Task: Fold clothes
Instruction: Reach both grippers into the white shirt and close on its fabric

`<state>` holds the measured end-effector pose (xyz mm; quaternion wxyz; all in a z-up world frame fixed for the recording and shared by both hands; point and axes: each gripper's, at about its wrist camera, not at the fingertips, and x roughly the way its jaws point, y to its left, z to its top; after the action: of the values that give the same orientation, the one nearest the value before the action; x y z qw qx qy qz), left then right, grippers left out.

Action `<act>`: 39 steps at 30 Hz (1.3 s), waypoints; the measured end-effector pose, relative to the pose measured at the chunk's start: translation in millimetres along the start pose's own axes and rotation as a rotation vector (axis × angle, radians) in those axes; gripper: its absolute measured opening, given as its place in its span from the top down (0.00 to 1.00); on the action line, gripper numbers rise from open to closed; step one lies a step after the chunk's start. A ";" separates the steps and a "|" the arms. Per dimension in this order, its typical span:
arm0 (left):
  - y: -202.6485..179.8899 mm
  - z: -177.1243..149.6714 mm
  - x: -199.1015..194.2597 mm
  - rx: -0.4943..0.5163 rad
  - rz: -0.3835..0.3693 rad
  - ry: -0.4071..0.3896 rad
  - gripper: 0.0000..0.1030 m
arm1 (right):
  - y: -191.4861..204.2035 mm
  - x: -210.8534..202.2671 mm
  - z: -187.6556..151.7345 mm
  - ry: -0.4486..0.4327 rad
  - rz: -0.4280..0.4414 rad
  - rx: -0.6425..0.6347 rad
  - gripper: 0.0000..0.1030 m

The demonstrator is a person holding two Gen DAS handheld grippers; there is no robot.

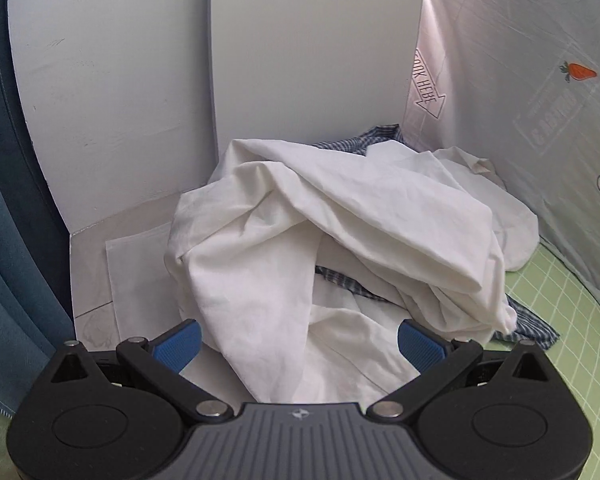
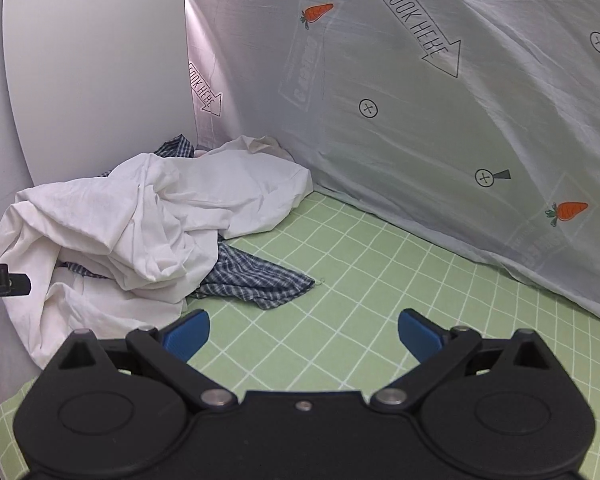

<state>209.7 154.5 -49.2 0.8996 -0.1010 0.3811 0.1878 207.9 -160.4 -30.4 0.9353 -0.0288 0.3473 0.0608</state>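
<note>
A crumpled white garment (image 1: 320,232) lies heaped in the corner, over a blue checked garment (image 1: 528,324) that pokes out beneath and behind it. My left gripper (image 1: 300,344) is open with its blue pads on either side of a hanging white fold, not closed on it. In the right wrist view the white heap (image 2: 140,216) lies at the left and the checked cloth (image 2: 260,280) spreads out beside it on the green surface. My right gripper (image 2: 304,334) is open and empty, low over the green sheet, to the right of the heap.
A green gridded sheet (image 2: 380,280) covers the surface. A white printed curtain (image 2: 440,120) with carrots and arrows hangs along the right. White panels (image 1: 120,100) stand behind the pile. Blue fabric (image 1: 4,240) hangs at the far left. A flat white cloth (image 1: 140,280) lies left of the heap.
</note>
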 end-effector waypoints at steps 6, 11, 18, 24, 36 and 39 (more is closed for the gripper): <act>22.7 28.9 71.2 -0.102 0.137 0.047 0.01 | 14.4 118.9 49.5 0.070 0.082 0.024 0.12; 28.8 28.2 98.1 -0.133 0.132 0.075 0.02 | 27.7 203.0 69.7 0.118 0.119 0.027 0.20; 30.5 26.2 114.2 -0.137 0.112 0.086 0.02 | 35.1 258.7 73.8 0.143 0.122 0.065 0.21; 28.3 30.5 118.9 -0.135 0.095 0.114 0.14 | 42.0 250.0 74.3 0.094 0.095 -0.025 0.64; 18.4 39.3 71.5 -0.087 0.088 0.061 0.78 | 40.6 192.6 86.0 -0.036 0.049 -0.165 0.94; 12.6 41.9 45.0 -0.062 0.053 0.009 0.81 | 35.8 166.0 91.4 -0.085 0.033 -0.168 0.94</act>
<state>260.4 191.3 -53.3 0.8891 -0.1195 0.3815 0.2228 386.9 -100.6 -70.1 0.9423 -0.0990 0.3016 0.1064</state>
